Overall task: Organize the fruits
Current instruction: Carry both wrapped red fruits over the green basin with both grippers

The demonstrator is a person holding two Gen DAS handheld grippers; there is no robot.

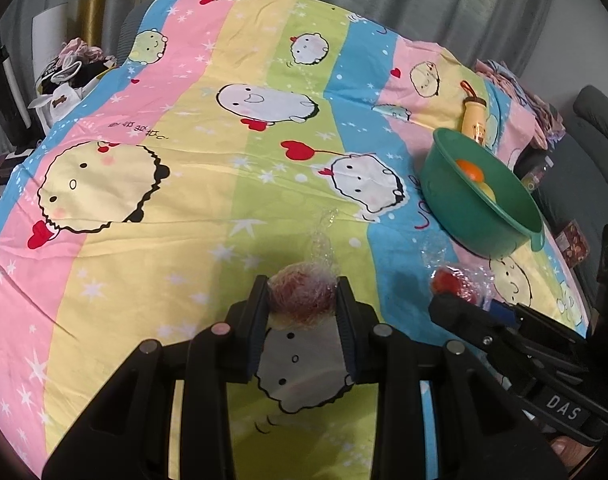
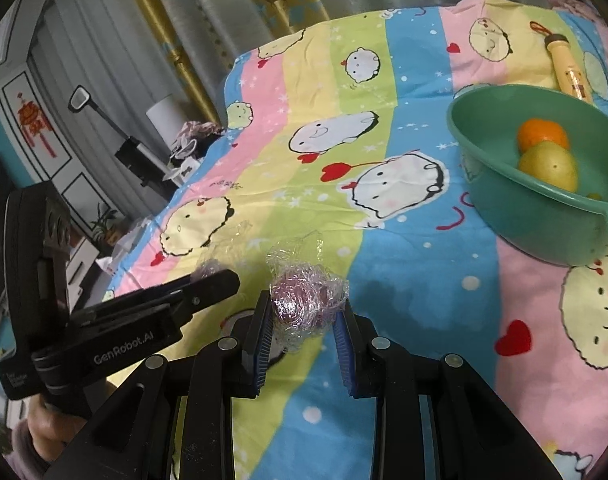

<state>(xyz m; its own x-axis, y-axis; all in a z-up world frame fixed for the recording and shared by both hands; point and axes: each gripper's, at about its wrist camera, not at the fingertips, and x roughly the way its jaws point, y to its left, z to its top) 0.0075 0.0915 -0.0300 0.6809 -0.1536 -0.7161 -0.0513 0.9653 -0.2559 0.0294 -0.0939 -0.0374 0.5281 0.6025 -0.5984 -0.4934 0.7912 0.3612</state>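
Both tongs clamped on plastic-wrapped fruits above the bed: left tongs [image 1: 302,300] gripping a reddish wrapped fruit [image 1: 302,294], right tongs [image 2: 306,312] pinching a purplish wrapped fruit [image 2: 300,300]. Green basin [image 2: 484,184] sitting ahead and off toward the bed's right edge, already holding an orange [image 2: 542,134] and a yellow fruit [image 2: 548,166], a cream bottle [image 2: 568,68] lying just beyond its far rim. Right tongs nearer the basin, so probably first to carry rightward and forward over the rim

The right gripper's [image 2: 304,312] fingers pinch a plastic-wrapped fruit [image 2: 304,300] above the striped sheet [image 2: 404,280], near a green basin [image 2: 504,208].
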